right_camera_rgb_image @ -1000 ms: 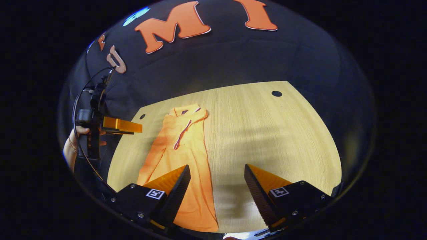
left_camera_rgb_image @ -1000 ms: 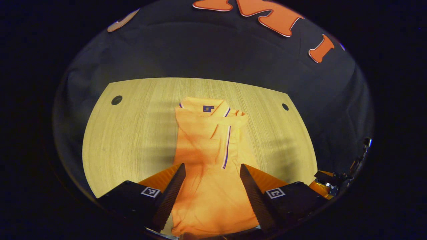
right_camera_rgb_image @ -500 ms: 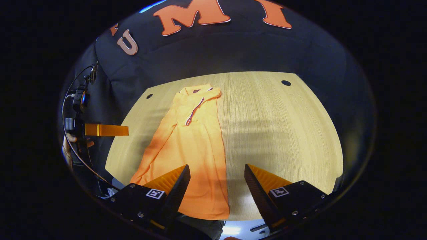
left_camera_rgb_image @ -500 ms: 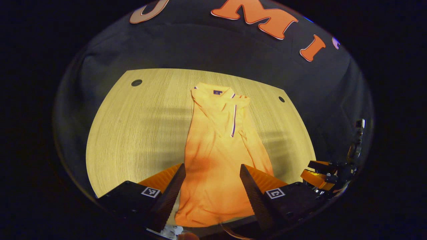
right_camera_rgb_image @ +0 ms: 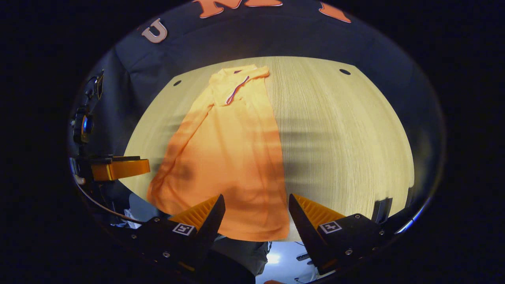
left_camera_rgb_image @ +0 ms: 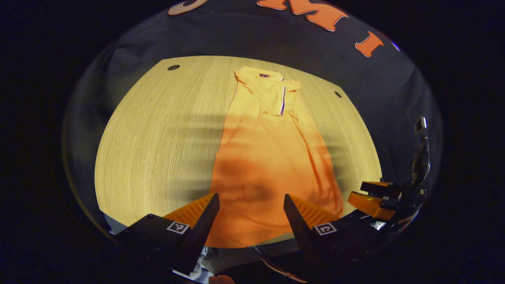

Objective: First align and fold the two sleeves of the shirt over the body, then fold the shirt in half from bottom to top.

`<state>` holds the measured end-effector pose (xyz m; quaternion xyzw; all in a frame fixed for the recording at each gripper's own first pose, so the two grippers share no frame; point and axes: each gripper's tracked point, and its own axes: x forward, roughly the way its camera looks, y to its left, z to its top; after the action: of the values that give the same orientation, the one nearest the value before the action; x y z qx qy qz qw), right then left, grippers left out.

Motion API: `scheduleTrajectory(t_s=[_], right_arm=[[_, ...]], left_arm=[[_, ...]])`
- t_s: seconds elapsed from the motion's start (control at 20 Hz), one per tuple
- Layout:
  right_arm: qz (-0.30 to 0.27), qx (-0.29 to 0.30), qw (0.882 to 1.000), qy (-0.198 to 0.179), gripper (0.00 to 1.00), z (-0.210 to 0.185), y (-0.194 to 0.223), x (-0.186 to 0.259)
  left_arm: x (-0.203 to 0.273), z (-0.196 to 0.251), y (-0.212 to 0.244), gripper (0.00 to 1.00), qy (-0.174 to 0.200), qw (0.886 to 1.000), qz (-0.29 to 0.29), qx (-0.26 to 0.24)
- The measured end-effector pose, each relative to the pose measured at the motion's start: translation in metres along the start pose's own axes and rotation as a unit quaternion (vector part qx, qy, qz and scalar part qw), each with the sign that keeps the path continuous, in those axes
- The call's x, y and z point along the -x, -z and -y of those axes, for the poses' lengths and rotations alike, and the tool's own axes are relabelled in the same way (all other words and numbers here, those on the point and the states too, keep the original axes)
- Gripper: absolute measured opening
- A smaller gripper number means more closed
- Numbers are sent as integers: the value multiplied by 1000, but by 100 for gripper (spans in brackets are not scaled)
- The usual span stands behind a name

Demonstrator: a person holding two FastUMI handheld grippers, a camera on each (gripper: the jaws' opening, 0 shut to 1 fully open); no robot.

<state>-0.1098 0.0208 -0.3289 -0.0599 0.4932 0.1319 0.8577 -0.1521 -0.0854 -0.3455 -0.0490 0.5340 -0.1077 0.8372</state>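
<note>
Wooden table carries the orange shirt, lying long with the collar far and the hem at the near edge. Both sleeves look already folded over the body. Left gripper and right gripper hover wide apart and empty above the hem; next, I think, each must take a hem corner.
</note>
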Motion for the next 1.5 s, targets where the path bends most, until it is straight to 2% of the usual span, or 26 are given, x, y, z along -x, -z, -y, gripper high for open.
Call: scheduleTrajectory(t_s=[0.25, 0.45, 0.7, 1.0, 1.35, 1.45, 1.5], right_arm=[[-77, 12, 997, 16, 99, -1, 51, -17], [-124, 15, 992, 28, 99, 3, 75, -27], [-143, 8, 989, 43, 99, 9, 81, -38], [-158, 54, 983, 71, 96, 7, 83, -43], [-155, 36, 984, 75, 98, 8, 83, -43], [-153, 42, 985, 74, 94, 8, 82, -44], [-152, 42, 985, 74, 89, 8, 82, -44]], left_arm=[[-19, -8, 43, 99, -14, 999, -39, 7], [-28, -11, 74, 99, -24, 997, -79, 5], [-44, -20, 80, 99, -49, 994, -95, -11], [-42, -27, 89, 96, -101, 985, -114, -78], [-47, -26, 86, 96, -114, 987, -110, -33], [-48, -23, 84, 97, -116, 987, -104, -29], [-48, -22, 87, 96, -115, 988, -102, -31]])
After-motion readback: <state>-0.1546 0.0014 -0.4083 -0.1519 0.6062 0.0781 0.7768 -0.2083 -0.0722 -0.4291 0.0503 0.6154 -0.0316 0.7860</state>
